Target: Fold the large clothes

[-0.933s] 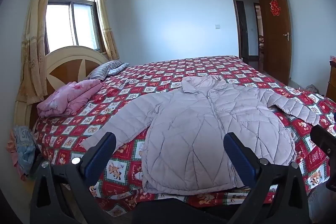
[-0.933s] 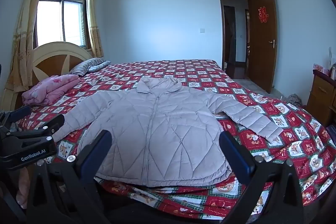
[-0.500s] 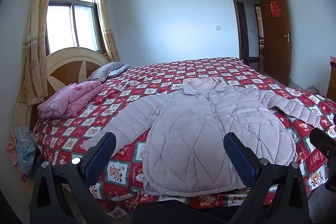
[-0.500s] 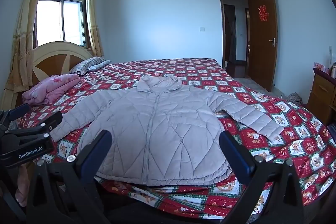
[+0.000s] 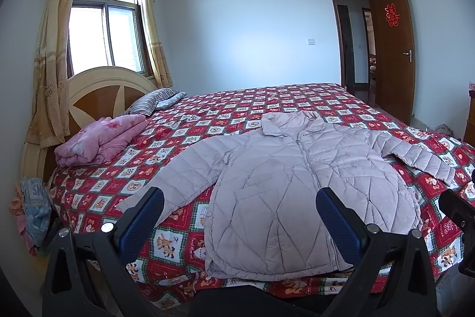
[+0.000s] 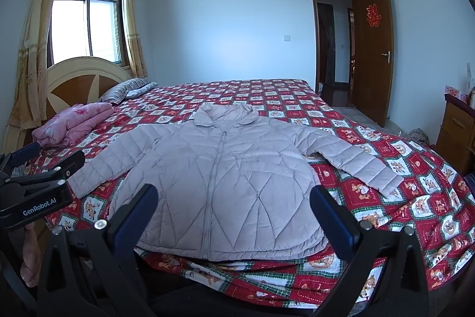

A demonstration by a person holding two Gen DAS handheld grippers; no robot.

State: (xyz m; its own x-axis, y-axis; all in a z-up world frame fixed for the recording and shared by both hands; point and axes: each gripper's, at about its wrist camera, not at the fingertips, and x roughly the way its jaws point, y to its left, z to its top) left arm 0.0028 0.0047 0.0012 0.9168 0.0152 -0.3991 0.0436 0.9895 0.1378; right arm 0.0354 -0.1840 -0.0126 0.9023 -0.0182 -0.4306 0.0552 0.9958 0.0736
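A pale lilac quilted jacket lies flat, zipped, front up, on the bed with both sleeves spread out; it also shows in the right wrist view. Its hem lies at the near bed edge. My left gripper is open and empty, held short of the hem toward the jacket's left half. My right gripper is open and empty, held short of the hem at the jacket's middle. The left gripper's body shows at the left of the right wrist view.
The bed has a red patterned cover. A folded pink quilt and a striped pillow lie by the headboard. Clothes hang at the bed's left corner. An open door and a wooden cabinet stand at the right.
Both views have shifted slightly; the jacket sits a little lower and nearer in the frames. The jacket itself has not moved and both grippers stay open.
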